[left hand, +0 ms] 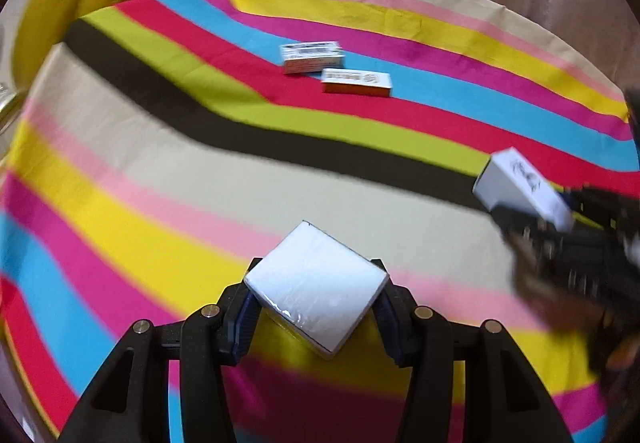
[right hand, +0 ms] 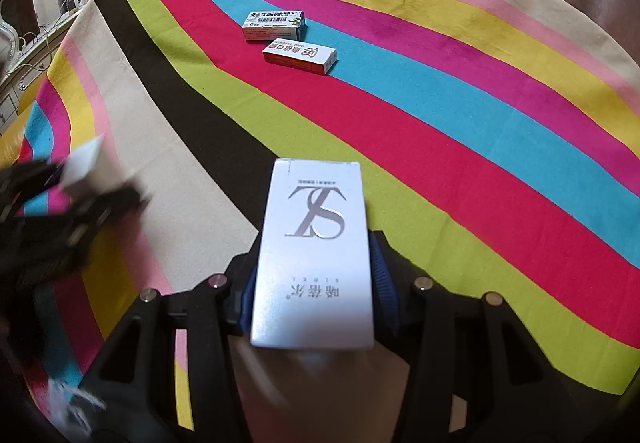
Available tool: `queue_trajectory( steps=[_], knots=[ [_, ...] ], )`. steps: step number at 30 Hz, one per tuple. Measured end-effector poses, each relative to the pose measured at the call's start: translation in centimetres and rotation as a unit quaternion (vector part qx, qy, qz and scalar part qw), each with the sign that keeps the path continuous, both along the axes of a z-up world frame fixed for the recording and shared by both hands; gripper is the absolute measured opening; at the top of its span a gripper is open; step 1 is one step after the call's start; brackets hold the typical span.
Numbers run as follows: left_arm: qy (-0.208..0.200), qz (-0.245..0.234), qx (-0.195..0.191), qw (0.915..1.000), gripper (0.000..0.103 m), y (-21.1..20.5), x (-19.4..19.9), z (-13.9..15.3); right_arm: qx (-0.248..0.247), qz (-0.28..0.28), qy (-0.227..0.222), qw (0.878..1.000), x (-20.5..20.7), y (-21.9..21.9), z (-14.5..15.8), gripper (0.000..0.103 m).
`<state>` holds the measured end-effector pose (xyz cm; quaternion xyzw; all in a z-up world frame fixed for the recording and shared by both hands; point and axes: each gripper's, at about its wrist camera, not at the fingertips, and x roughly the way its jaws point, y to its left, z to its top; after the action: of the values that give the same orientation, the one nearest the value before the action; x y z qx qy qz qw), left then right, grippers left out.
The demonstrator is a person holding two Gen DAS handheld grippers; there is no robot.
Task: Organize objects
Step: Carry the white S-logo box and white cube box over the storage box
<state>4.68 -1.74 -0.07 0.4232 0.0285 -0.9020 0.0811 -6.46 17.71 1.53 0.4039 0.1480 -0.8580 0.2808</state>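
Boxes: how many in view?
4. Two small boxes lie on the striped cloth: one, another. White box in left gripper; silver box in right gripper.

left gripper (right hand: 76, 179) a dark smear at the frame edge in the right wrist view, its white packet (right hand: 82, 161) blurred, right gripper (left hand: 532, 215) likewise smeared and cut off, print on two far boxes (left hand: 336, 69) unreadable

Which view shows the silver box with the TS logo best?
The right wrist view: the silver box fills the centre, sharp, between the right gripper's fingers. The left wrist view catches it small and blurred at the right edge.
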Motion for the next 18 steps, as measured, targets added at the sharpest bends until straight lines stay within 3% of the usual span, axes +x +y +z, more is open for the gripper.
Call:
queue_trajectory(
  steps=[4, 7, 13, 18],
  knots=[
    [0.009, 0.032, 0.036, 0.9988, 0.052, -1.5, 0.8, 0.0, -0.001, 0.000, 0.000, 1.000, 0.1, 0.1, 0.0, 0.051],
    [0.000, 0.032, 0.012, 0.9994, 0.052, -0.8, 0.3, -0.1, -0.001, -0.001, 0.000, 1.000, 0.1, 0.1, 0.0, 0.051],
    [0.000, 0.031, 0.009, 0.9995, 0.052, -0.9, 0.4, -0.3, 0.002, -0.004, 0.001, 1.000, 0.1, 0.1, 0.2, 0.051],
    [-0.001, 0.032, 0.006, 0.9995, 0.052, -0.9, 0.3, -0.4, 0.003, -0.037, 0.000, 0.999, 1.2, 0.3, 0.3, 0.046]
  ],
)
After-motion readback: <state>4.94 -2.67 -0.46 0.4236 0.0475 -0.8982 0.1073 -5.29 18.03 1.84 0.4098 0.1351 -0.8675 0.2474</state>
